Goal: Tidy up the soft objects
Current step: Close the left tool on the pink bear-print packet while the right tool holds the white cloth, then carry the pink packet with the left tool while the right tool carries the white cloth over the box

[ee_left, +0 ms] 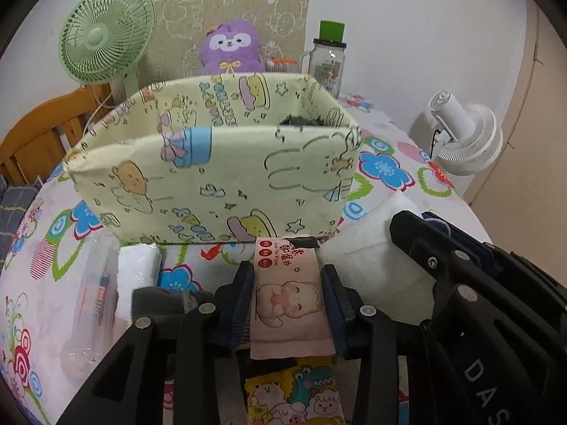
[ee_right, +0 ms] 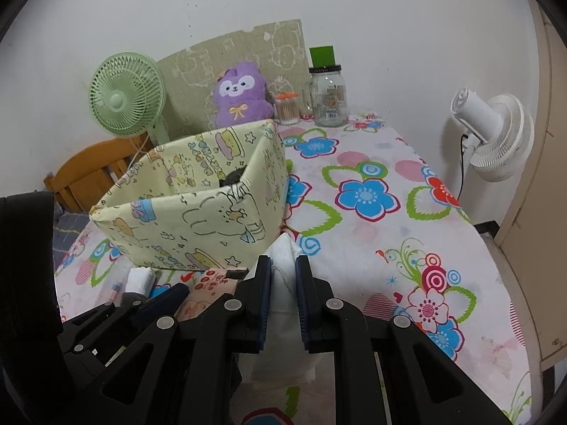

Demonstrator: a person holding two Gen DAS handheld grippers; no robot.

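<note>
On the flowered cloth [ee_right: 389, 163] covering the worktop, near its front edge, both claws work side by side just short of a pale yellow fabric box [ee_left: 212, 177] printed with cartoon animals. Left claw [ee_left: 287, 304] grips a pink pack of wet wipes [ee_left: 288, 294] with a cat drawing on it; both pads press the pack's long sides, and the pack's far end reaches almost to the foot of the box. Below that pack, closer to the camera, lies a yellow pack with cartoon animals [ee_left: 294, 400]. Right claw [ee_right: 283, 304] is clamped on a white soft pad [ee_right: 283, 283], its cloth pinched into a narrow fold between the two fingers; the pad's peak stands just beside the box's near right corner. Left of the left claw sit a white wrapped roll [ee_left: 138, 276], a grey cloth [ee_left: 159, 301] and a clear plastic pouch [ee_left: 92, 297]. Inside the box, something dark and fuzzy [ee_left: 301, 119] shows above the rim at the right end. Behind the box: a green fan [ee_left: 106, 35], a purple plush toy [ee_left: 230, 47], a jar of cotton swabs [ee_right: 286, 106], and a glass jar with a green lid [ee_right: 327, 95]. A white fan [ee_right: 496, 134] is at the right edge. A wooden chair [ee_left: 46, 131] stands at the left.
</note>
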